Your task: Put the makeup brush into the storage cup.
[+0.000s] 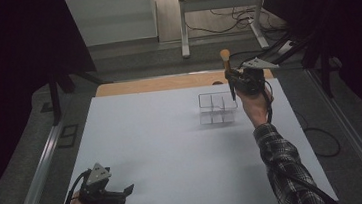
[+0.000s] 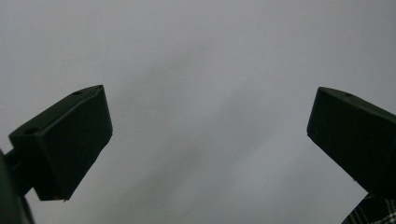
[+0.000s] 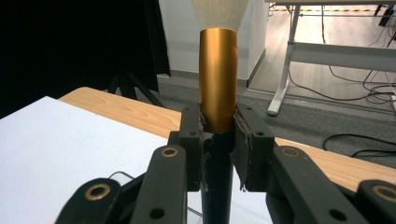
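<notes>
Right gripper view: the right gripper (image 3: 218,140) clamps the brush (image 3: 218,79) upright; lower it straight into the clear organizer (image 1: 218,108) at six o'clock. The left gripper (image 2: 210,140) rests released.

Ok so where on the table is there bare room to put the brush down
Most of the white table is bare: the whole stretch between the left gripper and the clear organizer. It is crowded only at the far right, where the right gripper holds the brush upright over the organizer.
</notes>
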Tool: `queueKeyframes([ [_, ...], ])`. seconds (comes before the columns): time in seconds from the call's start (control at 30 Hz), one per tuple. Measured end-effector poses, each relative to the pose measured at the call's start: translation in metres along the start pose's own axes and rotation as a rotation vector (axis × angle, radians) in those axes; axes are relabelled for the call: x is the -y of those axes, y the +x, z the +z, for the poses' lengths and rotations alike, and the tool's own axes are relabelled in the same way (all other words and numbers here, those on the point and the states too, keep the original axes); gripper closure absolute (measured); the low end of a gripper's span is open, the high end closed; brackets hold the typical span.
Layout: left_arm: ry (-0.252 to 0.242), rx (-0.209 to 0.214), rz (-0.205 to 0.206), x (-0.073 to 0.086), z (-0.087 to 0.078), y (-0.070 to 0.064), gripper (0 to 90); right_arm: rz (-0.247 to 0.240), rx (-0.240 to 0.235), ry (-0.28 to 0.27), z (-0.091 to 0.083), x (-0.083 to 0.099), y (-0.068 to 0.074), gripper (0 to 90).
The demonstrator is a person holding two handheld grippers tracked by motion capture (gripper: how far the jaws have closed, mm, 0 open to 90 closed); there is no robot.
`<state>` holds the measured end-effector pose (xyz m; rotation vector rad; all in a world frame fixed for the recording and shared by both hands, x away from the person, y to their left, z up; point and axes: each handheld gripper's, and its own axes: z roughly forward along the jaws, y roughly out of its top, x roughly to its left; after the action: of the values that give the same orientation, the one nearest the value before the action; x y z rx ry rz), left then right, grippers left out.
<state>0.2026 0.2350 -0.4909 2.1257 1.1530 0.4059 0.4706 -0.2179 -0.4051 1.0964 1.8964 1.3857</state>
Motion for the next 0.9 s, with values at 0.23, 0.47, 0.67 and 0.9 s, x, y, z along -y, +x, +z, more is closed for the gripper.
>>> queueKeyframes([
  [0.23,0.001,0.001,0.0,0.0,0.0,0.0,0.9,0.003,0.001,0.006,0.002,0.005,0.0,74.2],
  [0.47,0.003,0.002,0.0,0.0,0.0,0.0,0.9,0.009,0.003,0.012,0.004,0.01,-0.001,74.2],
  [0.67,0.004,0.003,0.0,0.0,0.0,0.0,0.9,0.01,0.004,0.022,0.007,0.016,-0.001,74.2],
  [0.9,0.005,0.004,0.001,0.0,0.0,0.0,0.9,0.012,0.004,0.031,0.008,0.021,0.0,74.2],
])
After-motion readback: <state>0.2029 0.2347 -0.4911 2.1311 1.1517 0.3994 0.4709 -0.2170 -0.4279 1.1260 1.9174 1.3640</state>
